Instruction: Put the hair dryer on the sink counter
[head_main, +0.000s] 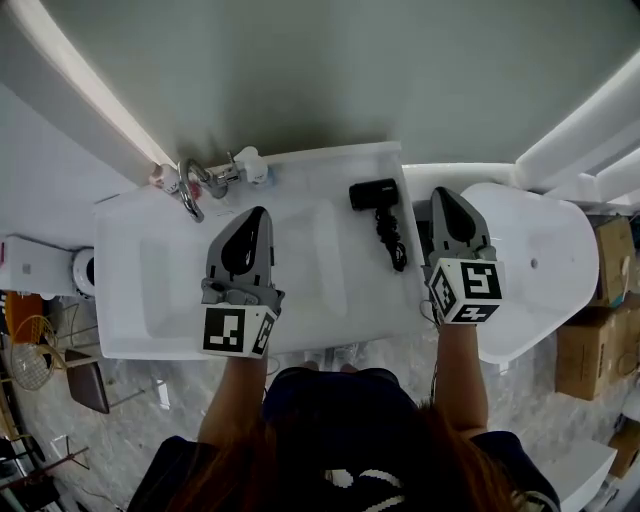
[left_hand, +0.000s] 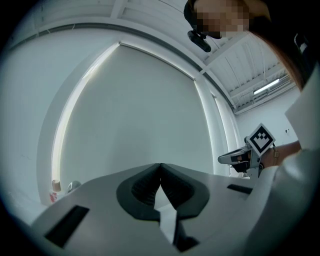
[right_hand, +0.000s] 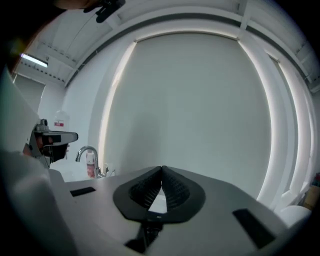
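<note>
Hair (head_main: 335, 455) cut off below | left tongs (head_main: 260, 214), right tongs (head_main: 441, 195) closed, empty | hair dryer (head_main: 375, 194) on sink counter (head_main: 350, 300)

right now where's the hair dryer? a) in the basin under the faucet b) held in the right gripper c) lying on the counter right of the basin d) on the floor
C: the hair dryer lies with its cord on the flat part of the sink counter, and the right gripper beside it is shut and empty.

Head view looks steeply down from above the bench (head_main: 310, 175). Both gripper views look level along their jaws toward the same far wall (left_hand: 140, 115).
</note>
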